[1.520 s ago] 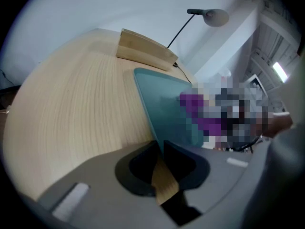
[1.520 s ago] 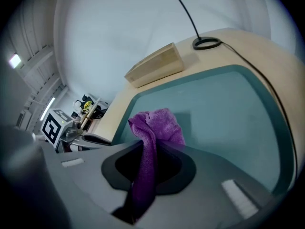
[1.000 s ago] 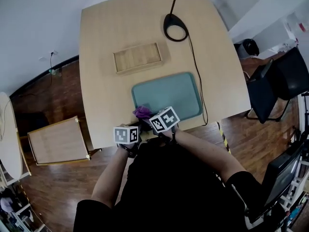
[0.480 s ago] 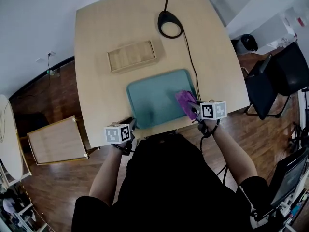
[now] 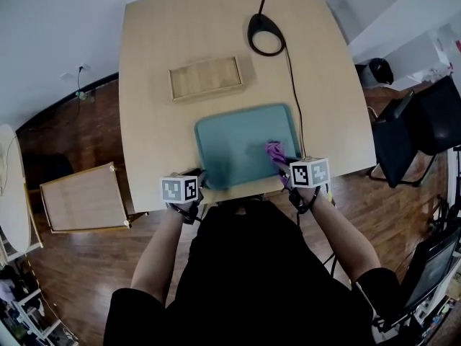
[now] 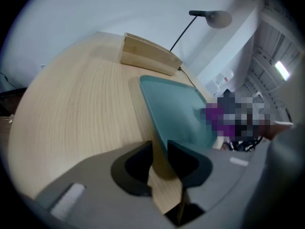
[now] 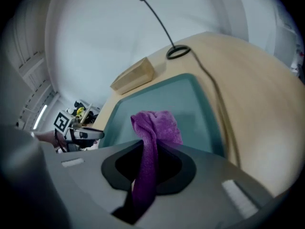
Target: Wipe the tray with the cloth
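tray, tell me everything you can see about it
The tray is teal and rectangular, with rounded corners and a low raised rim, and looks like smooth plastic. It lies flat on the wooden table, close to the person's edge. The left gripper is closed on its near left rim. The purple cloth, pinched in the right gripper, appears to rest on its right part. The rest of its surface looks bare.

Teal tray (image 5: 230,143); purple cloth (image 5: 274,151); pale wood-grain tabletop (image 5: 155,121); tan box (image 5: 205,78), fine stripes; black lamp base (image 5: 263,24); dark brown plank floor (image 5: 79,143).
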Demonstrator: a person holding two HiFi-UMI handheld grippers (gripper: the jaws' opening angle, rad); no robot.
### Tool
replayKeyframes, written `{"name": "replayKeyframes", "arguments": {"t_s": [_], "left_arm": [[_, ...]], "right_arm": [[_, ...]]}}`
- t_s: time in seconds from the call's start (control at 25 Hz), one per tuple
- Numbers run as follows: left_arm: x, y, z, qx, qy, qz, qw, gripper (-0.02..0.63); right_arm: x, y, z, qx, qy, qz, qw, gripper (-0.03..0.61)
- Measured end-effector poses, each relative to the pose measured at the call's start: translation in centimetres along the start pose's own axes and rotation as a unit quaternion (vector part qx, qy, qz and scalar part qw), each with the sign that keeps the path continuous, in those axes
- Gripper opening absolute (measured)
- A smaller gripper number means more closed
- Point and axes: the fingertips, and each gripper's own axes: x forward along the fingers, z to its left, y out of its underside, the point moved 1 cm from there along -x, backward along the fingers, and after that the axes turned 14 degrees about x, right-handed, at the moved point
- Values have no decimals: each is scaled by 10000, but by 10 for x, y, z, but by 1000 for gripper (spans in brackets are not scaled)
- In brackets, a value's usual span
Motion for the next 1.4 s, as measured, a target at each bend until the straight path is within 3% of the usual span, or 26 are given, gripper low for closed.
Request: {"name": "replayKeyframes", "arguments": {"t_s": [0.28,0.52,0.68,0.92,1.04,1.16,1.24,1.4], "left_arm": [[0,1,6,22,-5,-9,10000,103],[-1,5,-1,53,-82,-55,9999,103],[1,1,-4,152,12,-36,9999,103],[1,2,-6,180,66,-41,9998,103],[1,2,-7,168,74,-33,9998,103],[1,1,-9,165,77,-24,9998,103],[3,-1,-9,203,86,-20,9998,103],[0,-1,-5,187,81,-35,9998,98]], "right_arm": [[79,59,103,-1049,-424,1170,9867,49],[101,87,147,-2642,-573,2069,9403,51],[96,57,159,-3730,-492,1840,9081,48],[107,-49,181,-4461,-59,1030,8890,48],[123,-90,189,-4975,264,908,8623,48],[148,-107,182,-5352,598,1008,8366,48],[159,-109,179,-5382,682,938,8348,48],[161,-80,184,-5238,396,1025,8447,48]]}}
